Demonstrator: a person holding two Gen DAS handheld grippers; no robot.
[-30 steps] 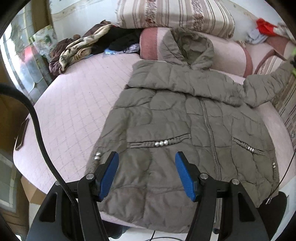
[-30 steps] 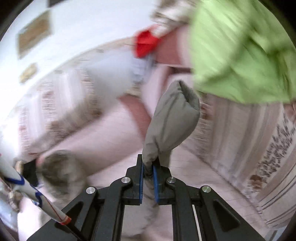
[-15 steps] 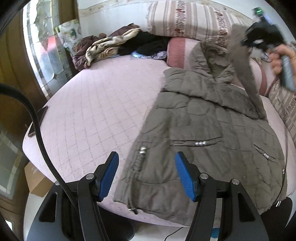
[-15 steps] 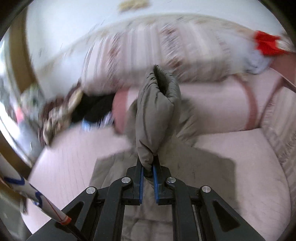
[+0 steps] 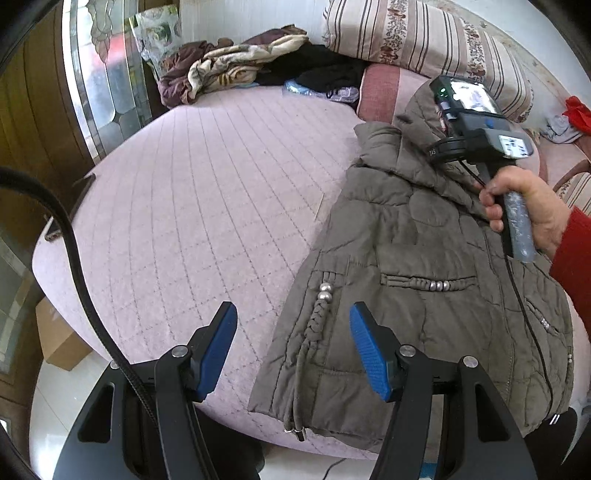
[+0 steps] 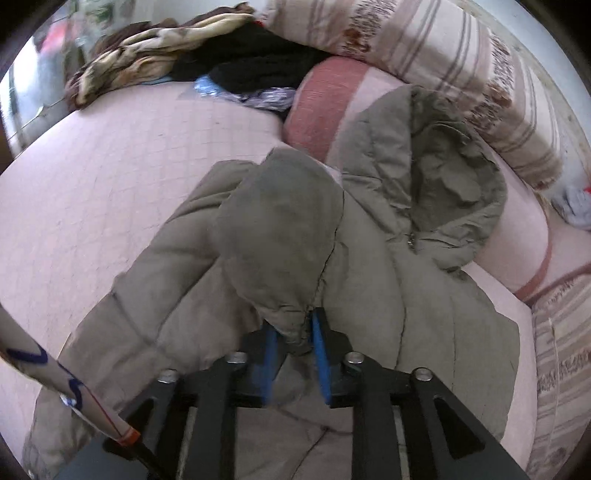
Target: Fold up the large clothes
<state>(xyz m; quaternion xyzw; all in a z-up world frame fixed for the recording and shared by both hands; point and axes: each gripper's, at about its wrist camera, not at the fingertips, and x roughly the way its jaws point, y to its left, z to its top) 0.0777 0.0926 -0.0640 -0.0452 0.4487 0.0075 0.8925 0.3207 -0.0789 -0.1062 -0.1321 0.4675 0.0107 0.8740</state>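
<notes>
An olive hooded puffer coat (image 5: 424,295) lies face up on the pink quilted bed (image 5: 203,184), hood (image 6: 443,177) resting on a pink bolster. Its right sleeve (image 6: 280,229) is folded across the chest. My right gripper (image 6: 295,332) sits low over the chest with its jaws opening; the sleeve cuff is still between the blue pads, loosely. In the left wrist view a hand (image 5: 524,210) with a red sleeve holds that tool over the coat. My left gripper (image 5: 293,314) hangs open above the coat's left hem edge, with nothing in it.
Rumpled clothes (image 5: 236,70) pile up at the bed's far side beside striped pillows (image 5: 406,33) and the pink bolster (image 5: 380,88). A glass door (image 5: 103,74) stands at the left, a cardboard box (image 5: 59,339) on the floor. Red cloth (image 5: 576,114) lies far right.
The right gripper carried the sleeve from out at the right across onto the coat's chest and came down, and its jaws have parted. The left gripper slid left along the hem.
</notes>
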